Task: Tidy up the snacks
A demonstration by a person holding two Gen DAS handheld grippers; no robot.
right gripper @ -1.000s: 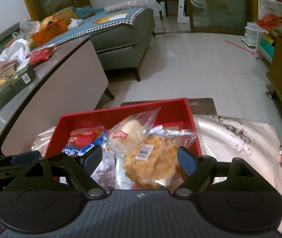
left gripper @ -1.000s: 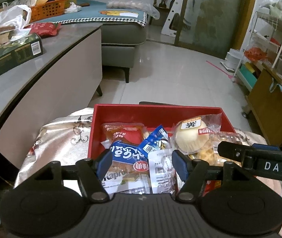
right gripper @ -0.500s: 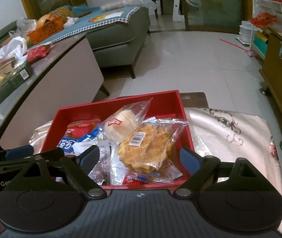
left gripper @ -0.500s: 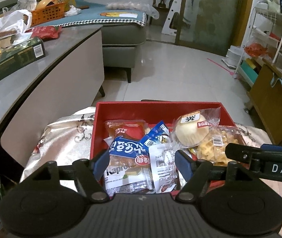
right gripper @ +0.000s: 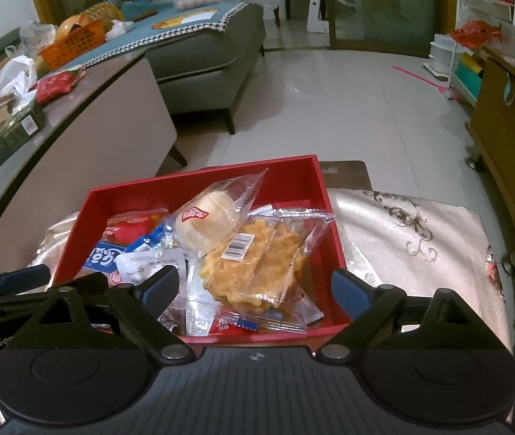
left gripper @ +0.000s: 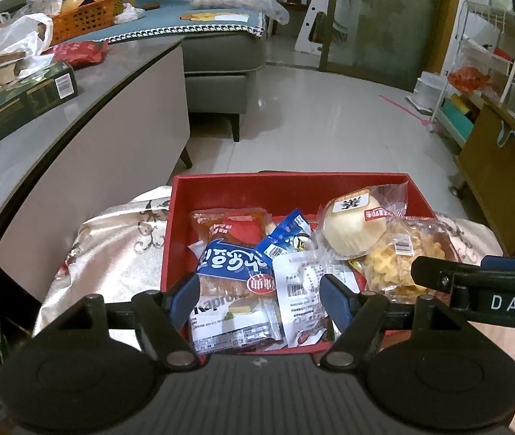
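Both grippers are held over the near edge of the red box [right gripper: 286,177]: left gripper [left gripper: 259,299] open, right gripper [right gripper: 255,290] opening, nothing gripped; snack packets [right gripper: 254,261] lie below.

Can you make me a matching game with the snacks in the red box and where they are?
Things:
1. round bun
2. blue packet
3. yellow crisps
4. red packet

Places:
A. near left of the red box
B. right side, nearer the camera
C. far left
D. right side, behind the crisps

Pairs: 1-D, 2-A, 3-B, 4-C
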